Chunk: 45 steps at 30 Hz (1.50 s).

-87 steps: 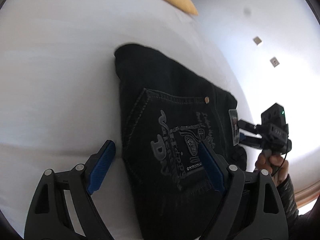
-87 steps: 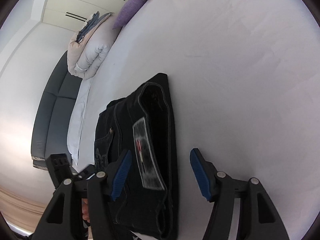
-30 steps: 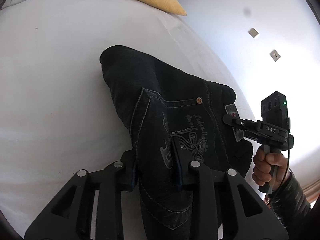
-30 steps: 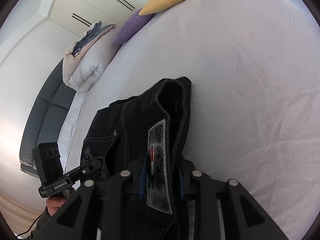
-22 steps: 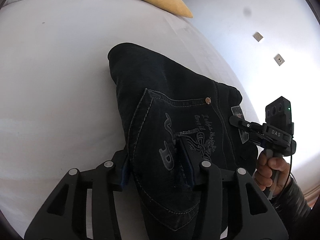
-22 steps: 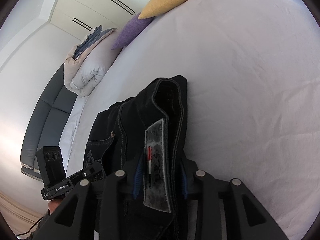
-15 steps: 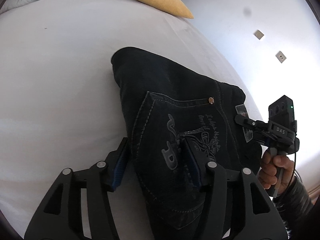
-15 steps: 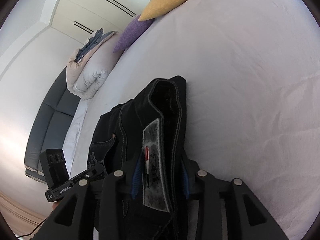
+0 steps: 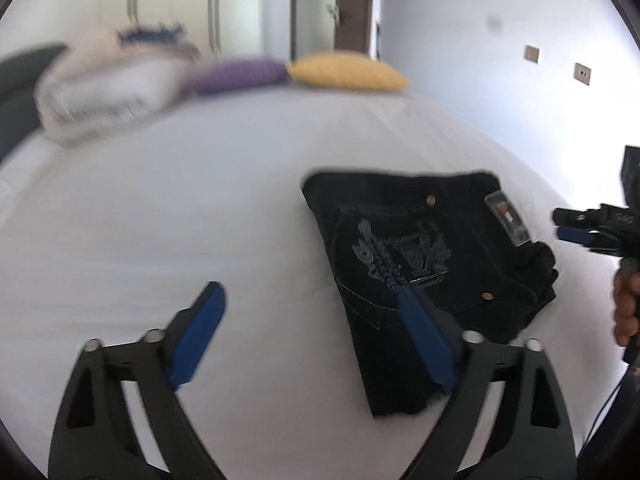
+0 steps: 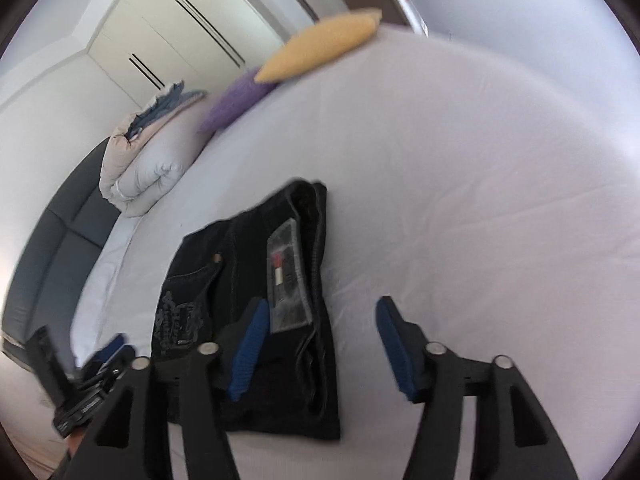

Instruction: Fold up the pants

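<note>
Two grippers have just been opening with nothing between the blue pads: left gripper (image 9: 308,332) wide apart, right gripper (image 10: 320,344) apart. Folded black pants (image 9: 432,248) lie on the bed (image 9: 160,200) at one o'clock; thick, soft denim, best gripped at the stiff waistband.

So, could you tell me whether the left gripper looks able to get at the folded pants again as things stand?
Probably yes. The left gripper is open, its jaws having just been opening with nothing between them, and the pants lie flat on the bed sheet just ahead with nothing in between.
</note>
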Available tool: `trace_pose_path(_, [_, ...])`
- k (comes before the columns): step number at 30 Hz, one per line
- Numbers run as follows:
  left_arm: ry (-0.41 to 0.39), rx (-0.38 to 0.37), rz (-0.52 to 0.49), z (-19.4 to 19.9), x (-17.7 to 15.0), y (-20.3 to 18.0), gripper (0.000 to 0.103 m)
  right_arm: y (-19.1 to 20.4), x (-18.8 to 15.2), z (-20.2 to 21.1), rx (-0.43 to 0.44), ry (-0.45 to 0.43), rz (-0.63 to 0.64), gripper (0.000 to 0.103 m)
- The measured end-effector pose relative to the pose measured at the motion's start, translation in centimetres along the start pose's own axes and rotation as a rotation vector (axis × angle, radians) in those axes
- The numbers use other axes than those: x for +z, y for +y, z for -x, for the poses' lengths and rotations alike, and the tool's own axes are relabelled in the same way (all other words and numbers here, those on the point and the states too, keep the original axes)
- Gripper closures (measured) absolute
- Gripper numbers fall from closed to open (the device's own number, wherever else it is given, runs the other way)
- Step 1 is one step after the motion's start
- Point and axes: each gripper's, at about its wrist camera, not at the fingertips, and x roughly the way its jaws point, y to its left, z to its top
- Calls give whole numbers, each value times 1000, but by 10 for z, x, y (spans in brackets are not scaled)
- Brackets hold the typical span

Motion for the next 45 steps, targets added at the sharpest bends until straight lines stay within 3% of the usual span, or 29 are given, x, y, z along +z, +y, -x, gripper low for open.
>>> trace_pose_path(3, [-151, 74, -42, 54, -4, -14, 0, 22, -13, 45, -61, -112, 61, 17])
trace_pose_path(5, [-230, 140, -86, 88, -8, -26, 0, 36, -24, 75, -100, -194, 96, 3])
trace_pose_path(9, [-288, 238, -97, 141, -17, -47, 0, 62, -45, 126, -172, -321, 171, 0])
trace_pose_path(11, [-299, 271, -82, 163, -22, -53, 0, 71, -55, 149, -179, -372, 186, 0])
trace_pose_path(12, [-297, 250, -72, 173, -24, -55, 0, 75, -59, 158, -178, -392, 191, 0])
trace_pose_path(19, [-174, 207, -5, 210, -41, -58, 0, 98, -87, 216, -226, -483, 211, 0])
trace_pose_path(22, [-109, 155, 55, 217, -48, -55, 0, 107, -97, 232, -222, -470, 236, 0])
trace_pose_path(30, [-11, 82, 114, 212, -65, -62, 0, 116, -122, 238, -218, -313, 223, 0])
trace_pose_path(38, [45, 52, 96, 191, -77, -74, 0, 138, -143, 223, -221, -262, 291, 0])
trace_pose_path(45, [66, 80, 100, 170, -83, -69, 0, 141, -146, 210, -224, -212, 293, 0])
